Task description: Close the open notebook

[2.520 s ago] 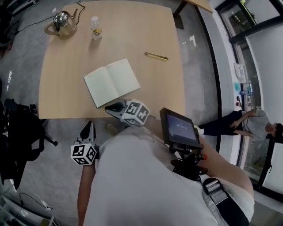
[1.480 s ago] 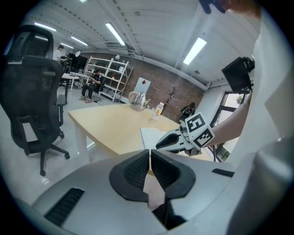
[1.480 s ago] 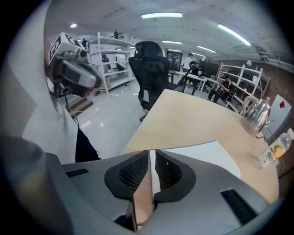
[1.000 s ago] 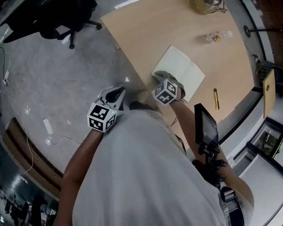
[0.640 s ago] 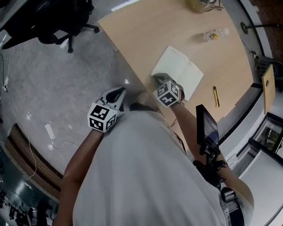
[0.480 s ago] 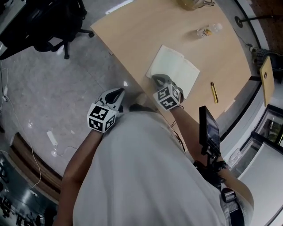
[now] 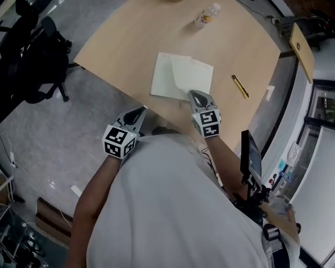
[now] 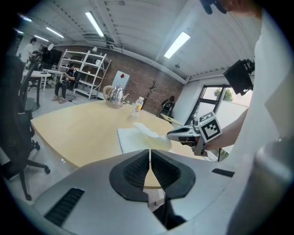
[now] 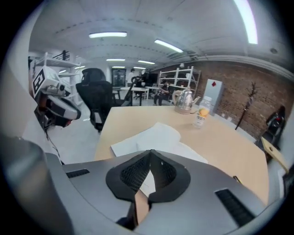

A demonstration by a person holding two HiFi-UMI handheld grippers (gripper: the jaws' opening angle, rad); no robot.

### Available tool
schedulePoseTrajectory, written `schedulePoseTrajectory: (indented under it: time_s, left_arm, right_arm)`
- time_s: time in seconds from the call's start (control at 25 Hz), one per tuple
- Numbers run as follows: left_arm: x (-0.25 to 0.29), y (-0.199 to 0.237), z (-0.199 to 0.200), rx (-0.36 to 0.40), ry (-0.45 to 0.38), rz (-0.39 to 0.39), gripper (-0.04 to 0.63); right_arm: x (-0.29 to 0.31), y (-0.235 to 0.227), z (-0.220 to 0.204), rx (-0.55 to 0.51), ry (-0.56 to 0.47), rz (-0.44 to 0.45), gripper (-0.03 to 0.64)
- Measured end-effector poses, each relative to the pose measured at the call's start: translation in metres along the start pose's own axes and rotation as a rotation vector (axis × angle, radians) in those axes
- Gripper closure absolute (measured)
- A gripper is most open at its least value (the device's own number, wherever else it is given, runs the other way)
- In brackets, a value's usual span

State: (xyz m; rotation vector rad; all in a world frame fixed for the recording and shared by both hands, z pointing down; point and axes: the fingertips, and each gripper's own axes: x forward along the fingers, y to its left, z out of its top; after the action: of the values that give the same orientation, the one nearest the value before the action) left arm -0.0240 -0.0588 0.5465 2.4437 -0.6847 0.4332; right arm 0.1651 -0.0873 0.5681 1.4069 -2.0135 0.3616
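The notebook lies open on the wooden table near its front edge. Its right-hand leaf is lifted and curls over toward the left half. My right gripper is shut on that leaf's near edge; in the right gripper view the white paper runs in between the closed jaws. The left gripper view shows the raised leaf beside the right gripper. My left gripper hangs off the table's front edge, left of the notebook, jaws shut on nothing.
A plastic bottle stands behind the notebook, with a metal kettle farther back. A yellow pen-like tool lies to the notebook's right. A black office chair stands on the floor to the left.
The notebook's right leaf, flat before, now rises from the table in the right gripper, which has lifted. The left gripper edged toward the table.
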Motion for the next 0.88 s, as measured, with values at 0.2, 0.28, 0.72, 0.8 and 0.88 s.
schedulePoseTrajectory:
  time_s: [0.2, 0.28, 0.72, 0.8, 0.88]
  left_arm:
    - [0.018, -0.012, 0.005, 0.048, 0.035, -0.065, 0.578]
    - [0.023, -0.015, 0.009, 0.062, 0.042, -0.082, 0.578]
    - [0.018, -0.015, 0.010, 0.053, 0.027, -0.067, 0.578]
    - [0.010, -0.011, 0.009, 0.039, 0.014, -0.041, 0.578]
    - [-0.001, -0.004, 0.008, 0.022, -0.002, -0.005, 0.578]
  right_arm:
    - [-0.028, -0.050, -0.041, 0.292, -0.023, -0.138, 0.601]
    - [-0.037, -0.065, -0.069, 0.409, 0.028, -0.204, 0.600]
    - [-0.039, 0.013, 0.067, -0.299, -0.150, -0.077, 0.567]
    - [-0.009, 0.050, 0.068, -0.358, -0.100, 0.082, 0.488]
    - [0.023, 0.081, 0.051, -0.406, 0.001, 0.224, 0.476]
